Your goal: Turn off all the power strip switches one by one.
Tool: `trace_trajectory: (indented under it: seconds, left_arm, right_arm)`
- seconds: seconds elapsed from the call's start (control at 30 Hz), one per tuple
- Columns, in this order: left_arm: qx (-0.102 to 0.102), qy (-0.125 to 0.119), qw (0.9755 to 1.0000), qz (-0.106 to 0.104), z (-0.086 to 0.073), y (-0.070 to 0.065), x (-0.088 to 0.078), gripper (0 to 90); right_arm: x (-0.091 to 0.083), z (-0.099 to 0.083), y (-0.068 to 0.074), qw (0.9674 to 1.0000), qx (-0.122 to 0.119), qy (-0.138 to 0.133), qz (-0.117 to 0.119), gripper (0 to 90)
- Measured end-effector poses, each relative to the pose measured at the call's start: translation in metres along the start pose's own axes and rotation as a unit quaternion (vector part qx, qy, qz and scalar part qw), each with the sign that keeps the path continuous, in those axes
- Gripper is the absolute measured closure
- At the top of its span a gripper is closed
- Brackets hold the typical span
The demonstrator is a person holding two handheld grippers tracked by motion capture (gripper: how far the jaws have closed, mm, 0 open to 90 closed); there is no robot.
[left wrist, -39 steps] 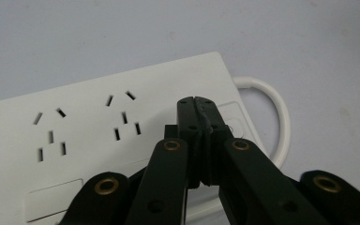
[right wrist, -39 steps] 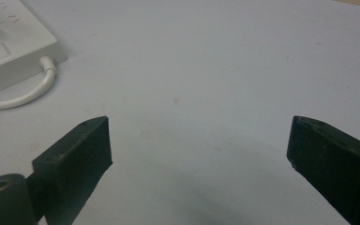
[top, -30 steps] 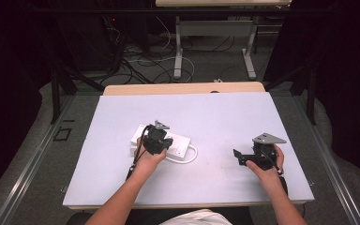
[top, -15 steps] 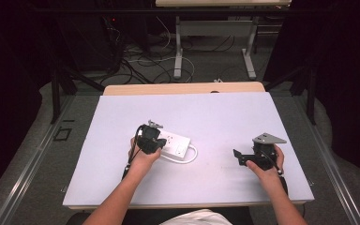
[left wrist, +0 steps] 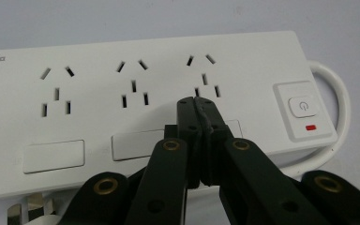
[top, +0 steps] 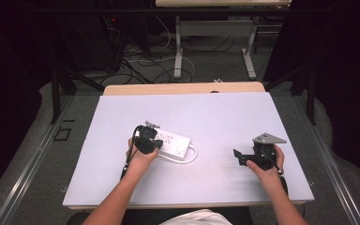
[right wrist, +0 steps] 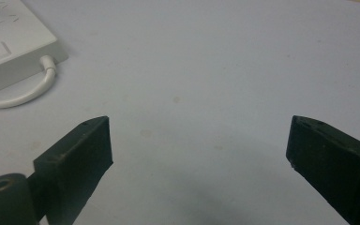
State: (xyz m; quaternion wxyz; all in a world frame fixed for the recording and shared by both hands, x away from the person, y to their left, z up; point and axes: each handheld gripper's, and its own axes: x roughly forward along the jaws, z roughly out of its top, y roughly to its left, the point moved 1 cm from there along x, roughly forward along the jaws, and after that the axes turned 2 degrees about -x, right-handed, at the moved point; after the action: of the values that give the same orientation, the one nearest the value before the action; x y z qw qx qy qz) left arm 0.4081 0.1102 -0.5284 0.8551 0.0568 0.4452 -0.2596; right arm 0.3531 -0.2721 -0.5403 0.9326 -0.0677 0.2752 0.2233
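With its jaws pinched shut, the left gripper hovers over the power strip; next, probably poke the switch at right.

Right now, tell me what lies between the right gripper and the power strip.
Bare table: in the high view, nothing lies between the right gripper and the power strip except the strip's white cable.

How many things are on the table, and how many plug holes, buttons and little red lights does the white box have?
White power strip: 1
Grippers on the table (left gripper, right gripper): 2
Total things on the table: 3

On the power strip:
Sockets: 3
Power button: 1
Red light: 1
White cable: 1
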Motion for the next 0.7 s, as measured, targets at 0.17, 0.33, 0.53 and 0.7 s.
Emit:
trace_trajectory:
  seconds: [0.17,0.33,0.53,0.7]
  left_arm:
    - [-0.002,0.002,1.0,-0.005,-0.0003,0.0012,0.001,89.7]
    - [0.0,0.004,0.9999,-0.009,0.0,0.0009,0.0009,89.8]
    - [-0.002,0.002,1.0,-0.006,-0.0002,-0.0012,0.002,89.7]
    - [0.006,0.003,1.0,-0.001,-0.0002,-0.0024,0.0019,89.7]
  right_arm:
    - [0.0002,0.0,0.0,1.0,-0.002,0.0,0.0,6.5]
    - [0.0004,-0.0001,-0.0001,1.0,-0.002,0.0,0.001,6.6]
    - [0.0004,0.0,0.0006,1.0,0.0,0.001,0.001,6.5]
    - [0.001,-0.0002,0.0005,1.0,-0.001,-0.002,-0.002,6.6]
